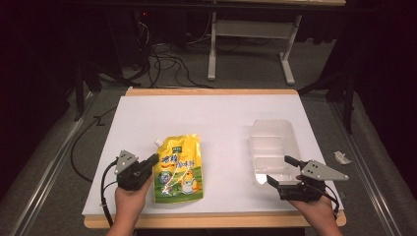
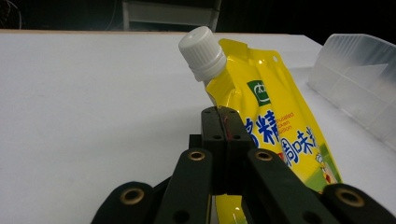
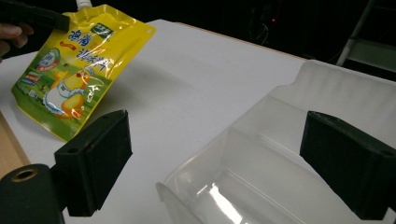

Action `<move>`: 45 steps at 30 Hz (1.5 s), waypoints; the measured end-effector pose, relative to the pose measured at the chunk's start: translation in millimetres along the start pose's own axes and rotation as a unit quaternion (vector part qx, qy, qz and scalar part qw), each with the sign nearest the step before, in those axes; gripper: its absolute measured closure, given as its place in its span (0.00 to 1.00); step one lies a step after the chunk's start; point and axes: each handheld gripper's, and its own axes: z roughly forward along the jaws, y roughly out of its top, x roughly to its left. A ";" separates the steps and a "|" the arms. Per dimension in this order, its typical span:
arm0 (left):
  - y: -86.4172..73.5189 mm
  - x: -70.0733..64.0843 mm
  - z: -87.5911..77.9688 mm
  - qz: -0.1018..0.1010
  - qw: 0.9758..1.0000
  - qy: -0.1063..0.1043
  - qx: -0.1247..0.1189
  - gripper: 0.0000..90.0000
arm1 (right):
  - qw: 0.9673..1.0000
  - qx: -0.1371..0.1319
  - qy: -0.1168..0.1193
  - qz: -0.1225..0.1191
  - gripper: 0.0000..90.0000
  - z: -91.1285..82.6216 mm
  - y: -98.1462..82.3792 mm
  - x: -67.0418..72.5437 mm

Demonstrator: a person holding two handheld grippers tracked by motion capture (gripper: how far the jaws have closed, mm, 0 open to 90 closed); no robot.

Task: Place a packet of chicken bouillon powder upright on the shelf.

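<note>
Item one, the yellow spouted pouch (image 1: 178, 169): it is lying on the white table sheet (image 1: 206, 118), to the left of the clear plastic bin (image 1: 272, 147) and well apart from it; its white screw cap (image 1: 158, 142) is pointing away from you and slightly leftward; printed characters, a green logo and a cartoon chick are showing on its face; in the left gripper view the cap (image 2: 202, 52) is standing above the jaws and the pouch's left edge is lifting off the sheet.

Item two, your left gripper (image 1: 147, 164): it is sitting at the pouch's left edge, on the far side from the bin; its jaws are pressing together on that yellow edge, so you are grasping the pouch; your left hand (image 1: 130, 196) is wrapping the body behind it.

Item three, the clear plastic bin: it is resting on the sheet toward the right side, its long axis running away from you; inner dividers are showing through its walls (image 3: 261, 154).

Item four, your right gripper (image 1: 281, 171): it is hovering at the bin's near end; its jaws are standing wide apart, released, one on each side of the bin's near wall in the right gripper view; whether either is touching the plastic, you cannot tell.

Item five, a small crumpled scrap (image 1: 342, 157): it is lying off the sheet, to the right of the bin.
</note>
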 end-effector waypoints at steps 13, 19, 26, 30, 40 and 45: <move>1.5 -23.0 -21.7 0.043 0.998 0.004 -0.046 1.00 | 0.999 0.004 0.051 0.002 0.12 24.6 11.4 34.2; 0.6 -32.3 -31.8 0.053 0.996 -0.001 -0.066 1.00 | 0.997 0.007 0.070 0.018 0.13 38.4 21.6 50.2; 2.6 -39.7 -37.6 0.067 0.995 -0.015 -0.078 1.00 | 0.995 0.011 0.094 0.033 0.13 60.8 34.3 65.6; 3.1 -41.4 -38.1 0.068 0.994 -0.020 -0.083 1.00 | 0.994 0.017 0.105 0.033 0.13 76.6 40.3 76.2; 5.0 -45.1 -40.2 0.083 0.992 -0.027 -0.086 1.00 | 0.989 0.036 0.132 0.047 0.13 115.0 50.6 95.8; 5.5 -48.2 -41.4 0.092 0.991 -0.031 -0.092 1.00 | 0.987 0.044 0.139 0.065 0.14 136.2 52.9 101.4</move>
